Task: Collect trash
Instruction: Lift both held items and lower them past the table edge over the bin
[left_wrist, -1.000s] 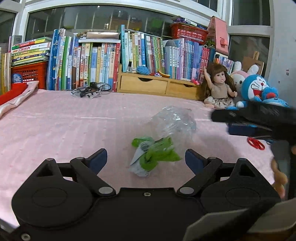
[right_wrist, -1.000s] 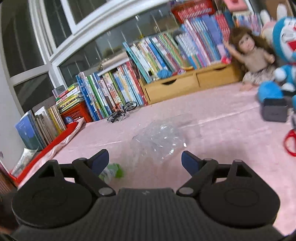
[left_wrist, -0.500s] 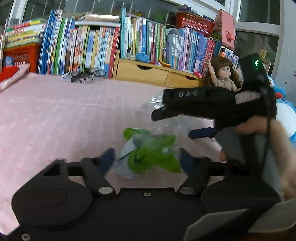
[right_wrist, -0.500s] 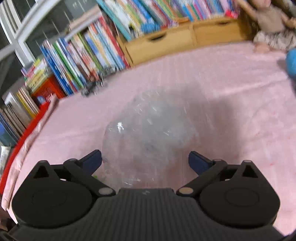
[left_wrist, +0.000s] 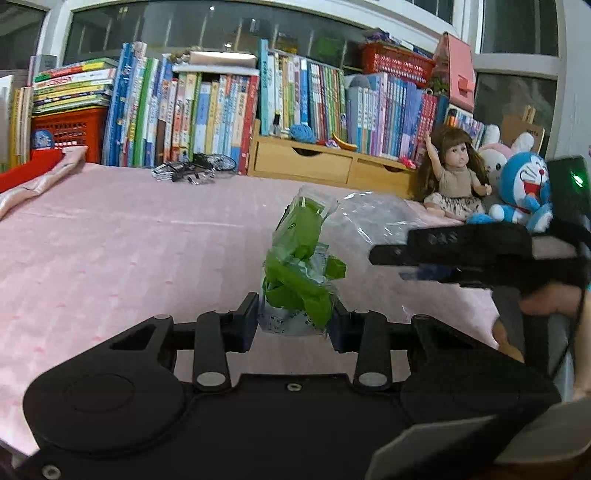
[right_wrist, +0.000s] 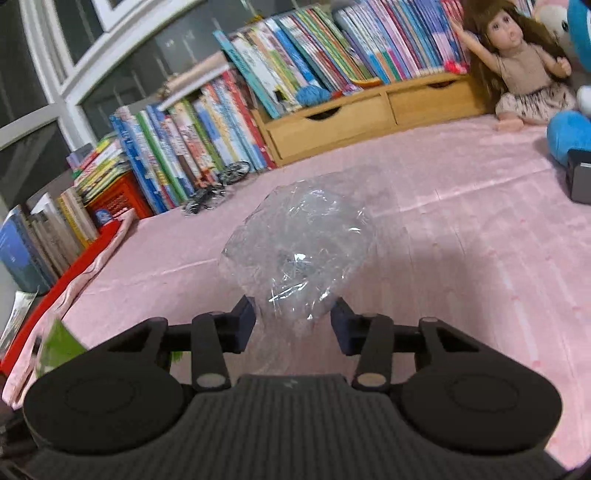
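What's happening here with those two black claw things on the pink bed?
A person is picking up trash with a handheld gripper in each hand. The left gripper is closing on a crumpled green wrapper; the right gripper is closing on a clear plastic bag. Both pieces sit between the fingers, over the pink bedcover.

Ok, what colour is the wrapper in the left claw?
Bright green with some white, on the wrapper; the left wrist view shows it best.

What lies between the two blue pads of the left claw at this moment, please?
The crumpled green wrapper sits between the closing pads of the left claw, seen in the left wrist view.
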